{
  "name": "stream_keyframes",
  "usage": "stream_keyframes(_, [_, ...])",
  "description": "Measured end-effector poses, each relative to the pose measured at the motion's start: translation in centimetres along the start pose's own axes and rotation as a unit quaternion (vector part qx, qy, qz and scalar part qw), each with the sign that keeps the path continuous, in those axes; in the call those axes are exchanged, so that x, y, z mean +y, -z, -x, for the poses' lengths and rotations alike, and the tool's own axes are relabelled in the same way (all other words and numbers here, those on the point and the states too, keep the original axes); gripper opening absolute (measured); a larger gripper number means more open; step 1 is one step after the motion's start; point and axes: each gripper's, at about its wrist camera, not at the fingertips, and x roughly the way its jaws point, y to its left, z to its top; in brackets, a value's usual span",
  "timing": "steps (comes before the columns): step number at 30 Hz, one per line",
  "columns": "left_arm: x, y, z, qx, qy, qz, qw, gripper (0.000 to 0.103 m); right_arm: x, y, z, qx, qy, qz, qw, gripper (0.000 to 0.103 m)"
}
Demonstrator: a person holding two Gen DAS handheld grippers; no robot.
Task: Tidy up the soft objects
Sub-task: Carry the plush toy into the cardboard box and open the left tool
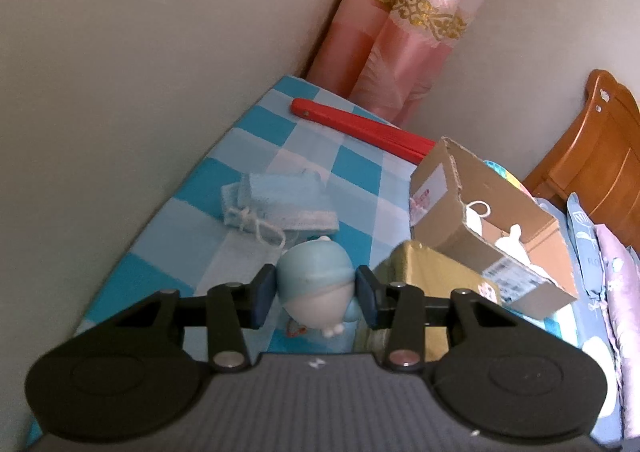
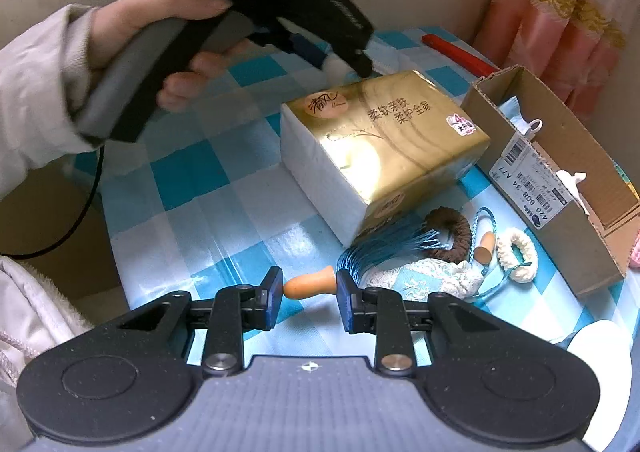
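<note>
Gripping blue toy [image 1: 316, 284], box label [image 2: 532, 180] "420 B08-3A A77"

The cardboard box [image 2: 560, 188] runs past the right edge. The left gripper [image 2: 344, 60] is blurred; it perhaps hides the toy [image 2: 335, 67].

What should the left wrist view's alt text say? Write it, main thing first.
The left gripper is shut on a pale blue toy figure above a blue checked tablecloth. A folded blue cloth lies beyond, a cardboard box to the right.
</note>
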Motion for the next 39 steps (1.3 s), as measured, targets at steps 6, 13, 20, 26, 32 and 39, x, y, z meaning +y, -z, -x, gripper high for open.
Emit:
stream_keyframes(6, [0.5, 2.3, 3.1, 0.01, -0.006, -0.006, 0.9999, 0.042, 0.2, 0.3, 0.5, -0.01, 0.006, -0.02, 1.0, 0.033])
stream_keyframes(13, [0.6, 5.0, 6.3, 0.03, -0.012, -0.021, 0.9993, 0.042, 0.0, 1.3, 1.3, -0.012, 0.028, -0.065, 0.997, 0.033])
stream_keyframes(20, [-1.7, 6.9, 8.1, 0.058, 0.002, -0.073, 0.9957, 0.042, -0.8, 2.8, 3.1, -0.019, 0.053, -0.106, 0.993, 0.033])
stream_keyframes(26, [-5.8, 8.3, 8.3, 0.089, 0.057, -0.124, 0.9867, 0.042, -2.3, 4.1, 4.7, -0.035, 0.074, -0.128, 0.988, 0.033])
stream_keyframes(32, [-10.7, 8.5, 7.9, 0.095, 0.102, -0.181, 0.9735, 0.042, -3.9, 5.0, 6.0, -0.05, 0.088, -0.138, 0.985, 0.033])
stream_keyframes(39, [-15.5, 6.2, 6.0, 0.083, 0.122, -0.215, 0.9654, 0.042, -6.0, 5.5, 7.3, -0.072, 0.089, -0.142, 0.983, 0.033])
